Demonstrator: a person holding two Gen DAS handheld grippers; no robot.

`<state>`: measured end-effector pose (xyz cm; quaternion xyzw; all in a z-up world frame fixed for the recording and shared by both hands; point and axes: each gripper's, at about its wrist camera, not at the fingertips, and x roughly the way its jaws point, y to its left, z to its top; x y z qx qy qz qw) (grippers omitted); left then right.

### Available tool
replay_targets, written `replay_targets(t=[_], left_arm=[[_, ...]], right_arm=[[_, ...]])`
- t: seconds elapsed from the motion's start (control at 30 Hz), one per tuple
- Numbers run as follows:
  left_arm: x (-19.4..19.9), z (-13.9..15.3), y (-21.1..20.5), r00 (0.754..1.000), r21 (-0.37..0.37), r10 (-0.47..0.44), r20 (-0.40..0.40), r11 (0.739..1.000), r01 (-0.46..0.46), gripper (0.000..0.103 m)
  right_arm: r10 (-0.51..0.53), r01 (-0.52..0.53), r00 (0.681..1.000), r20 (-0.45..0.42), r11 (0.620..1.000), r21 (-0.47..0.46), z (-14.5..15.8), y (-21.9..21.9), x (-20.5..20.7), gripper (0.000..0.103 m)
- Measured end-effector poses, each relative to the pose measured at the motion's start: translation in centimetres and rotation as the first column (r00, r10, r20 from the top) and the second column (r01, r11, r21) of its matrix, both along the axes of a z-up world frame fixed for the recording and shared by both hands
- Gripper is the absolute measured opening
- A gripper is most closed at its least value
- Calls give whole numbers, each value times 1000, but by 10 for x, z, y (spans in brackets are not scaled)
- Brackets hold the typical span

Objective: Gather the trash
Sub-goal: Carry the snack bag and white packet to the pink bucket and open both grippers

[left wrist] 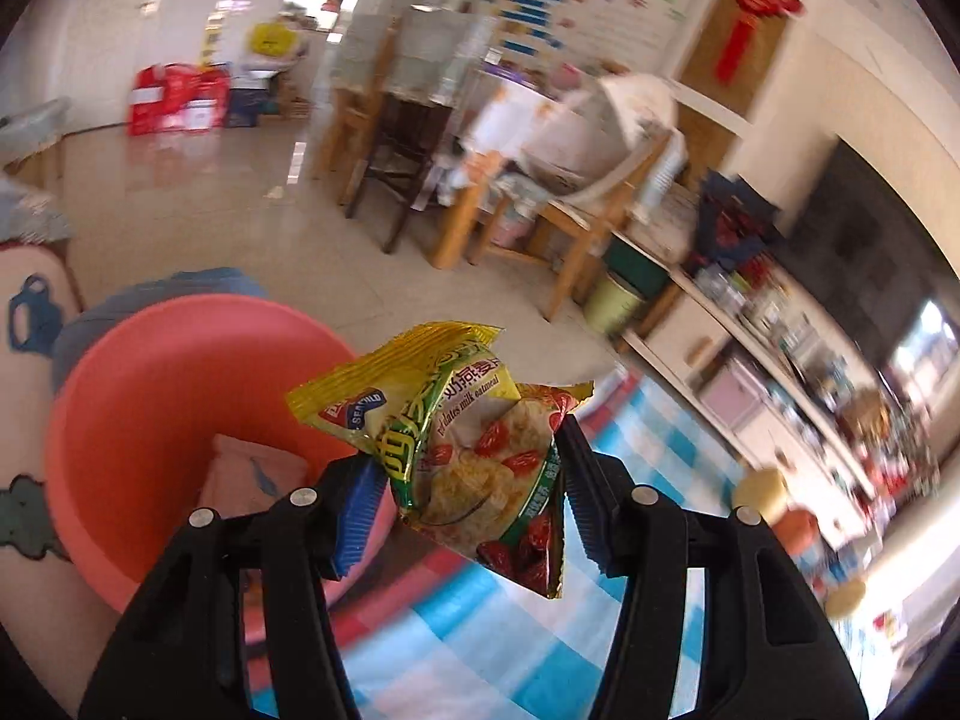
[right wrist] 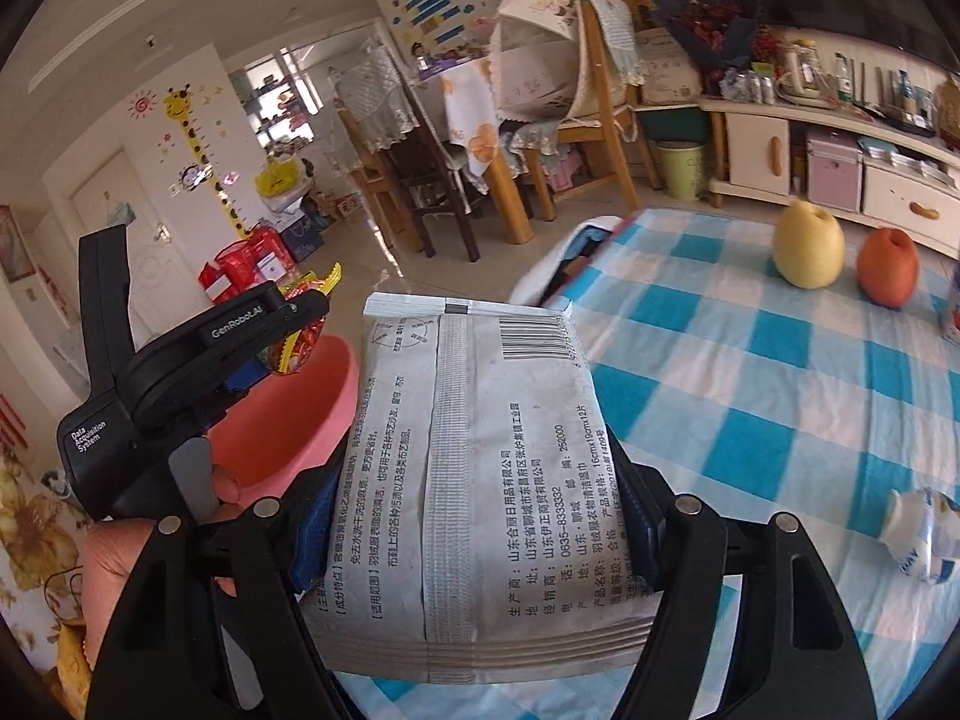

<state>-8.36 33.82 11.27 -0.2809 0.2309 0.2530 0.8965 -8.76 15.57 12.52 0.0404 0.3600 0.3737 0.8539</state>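
**Both your grippers hold trash by the pink tub**

On the left sits the pink tub (left wrist: 180,396), with a pink packet (left wrist: 252,474) lying inside it. Your left gripper (left wrist: 474,480) has its jaws squeezed on a crumpled yellow oatmeal wrapper (left wrist: 462,456), held up just right of the tub. In the right wrist view, your hand (right wrist: 114,564) holds that gripper above the tub. Your right gripper (right wrist: 474,522) has its jaws wide around a flat grey wipes packet (right wrist: 480,480), gripping both edges. Farther right, on the blue checked cloth (right wrist: 750,420), stand a yellow pear (right wrist: 807,249) and an orange fruit (right wrist: 888,267). Near the right edge lies a small white bottle (right wrist: 921,534).
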Motion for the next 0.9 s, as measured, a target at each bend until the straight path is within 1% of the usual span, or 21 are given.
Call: replay_targets(t=[0.07, 0.23, 0.37, 0.47, 0.53, 0.57, 0.63, 0.7, 0.73, 0.8, 0.9], left_arm=[[-11, -1, 22, 996, -23, 85, 9, 996, -84, 57], [-29, -9, 69, 978, -106, 210, -15, 972, -211, 57], [-41, -18, 98, 962, -174, 273, -34, 946, -274, 57], [-44, -27, 111, 957, -219, 283, -57, 932, -288, 57], [-49, -35, 120, 948, -261, 311, -71, 911, -319, 59], [-49, -38, 124, 943, -275, 323, -77, 902, -332, 60], [-53, -42, 125, 934, -287, 344, -94, 889, -356, 65], [-57, -43, 127, 925, -291, 369, -88, 879, -378, 69], [-58, -42, 126, 922, -284, 378, -86, 878, -386, 71], [-57, -41, 123, 916, -260, 393, -84, 878, -401, 78], [-58, -40, 123, 915, -250, 396, -78, 881, -402, 80]], right_arm=[[45, -45, 999, 3, 999, 8, 5, 25, 2, 75], [144, -142, 989, -36, 988, 54, 13, 83, 11, 75], [201, -196, 977, -65, 977, 79, 12, 124, 14, 75], [225, -214, 969, -102, 971, 107, 7, 150, 17, 75], [227, -210, 965, -135, 969, 126, 2, 160, 23, 76], [230, -205, 960, -158, 966, 159, -1, 164, 27, 77], [253, -203, 943, -215, 952, 231, -8, 169, 37, 80], [267, -199, 932, -245, 942, 272, -13, 172, 42, 84], [260, -189, 932, -252, 943, 275, -15, 174, 43, 87], [255, -175, 931, -262, 940, 293, -18, 172, 47, 88], [229, -136, 934, -274, 938, 320, -19, 162, 50, 89]])
